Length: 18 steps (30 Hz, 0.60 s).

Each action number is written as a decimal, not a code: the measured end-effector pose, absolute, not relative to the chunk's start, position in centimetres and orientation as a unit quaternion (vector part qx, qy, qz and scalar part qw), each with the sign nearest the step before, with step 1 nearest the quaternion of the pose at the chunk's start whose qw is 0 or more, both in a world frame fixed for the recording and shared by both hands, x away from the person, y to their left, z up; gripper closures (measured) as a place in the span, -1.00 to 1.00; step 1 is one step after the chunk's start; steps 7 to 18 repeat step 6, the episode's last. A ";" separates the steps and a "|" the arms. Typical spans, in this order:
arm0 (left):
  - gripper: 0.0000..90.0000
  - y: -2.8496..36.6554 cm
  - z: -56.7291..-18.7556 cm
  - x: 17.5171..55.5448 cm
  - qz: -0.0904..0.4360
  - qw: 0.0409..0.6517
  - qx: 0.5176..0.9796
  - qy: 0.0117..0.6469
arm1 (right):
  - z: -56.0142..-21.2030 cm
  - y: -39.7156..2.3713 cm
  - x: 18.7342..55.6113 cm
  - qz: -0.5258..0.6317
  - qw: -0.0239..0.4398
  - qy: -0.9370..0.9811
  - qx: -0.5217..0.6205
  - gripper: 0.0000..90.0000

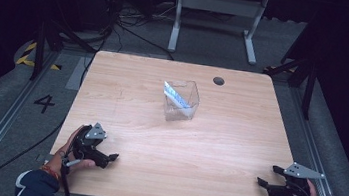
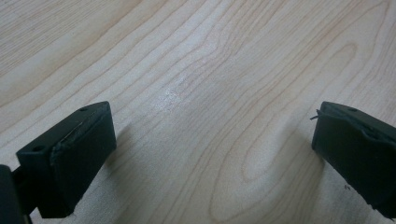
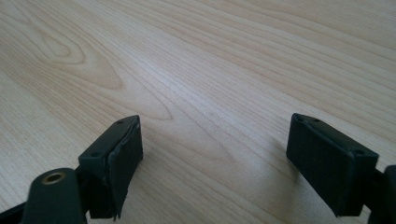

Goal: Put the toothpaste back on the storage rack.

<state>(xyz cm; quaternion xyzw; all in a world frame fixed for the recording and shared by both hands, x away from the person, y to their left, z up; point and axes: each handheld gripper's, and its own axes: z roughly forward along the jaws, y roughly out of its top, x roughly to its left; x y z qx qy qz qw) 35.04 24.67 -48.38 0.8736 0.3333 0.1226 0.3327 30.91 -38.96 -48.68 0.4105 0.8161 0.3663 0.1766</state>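
Box: clear box stands upright mid-desk, a blue-white packet leaning inside.
Left hand-held gripper: jaws apart, empty.
Right hand-held gripper: jaws apart, empty.
Gripper views: bare wood grain.

Table was pale wood-grain laminate, smooth w/ a soft sheen. Box at mid-table was clear glossy plastic; the strip inside looked like shiny printed foil or paper, can't tell which. Left tongs and right tongs were matt black plastic, pad edges rough and worn. Floor was grey, matt, carpet-like.
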 end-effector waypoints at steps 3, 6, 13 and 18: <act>-0.99 24.6 -48.4 35.0 0.122 0.333 0.872 0.337 | -48.7 -39.0 30.9 0.366 0.178 0.815 0.414 -0.58; -0.99 24.6 -48.4 34.9 0.124 0.332 0.872 0.339 | -48.7 -39.1 30.9 0.366 0.177 0.813 0.417 -0.58; -0.99 24.6 -48.4 34.9 0.124 0.332 0.872 0.339 | -48.7 -39.1 30.9 0.366 0.177 0.813 0.417 -0.58; -0.99 24.6 -48.4 34.9 0.124 0.332 0.872 0.339 | -48.7 -39.1 30.9 0.366 0.177 0.813 0.417 -0.58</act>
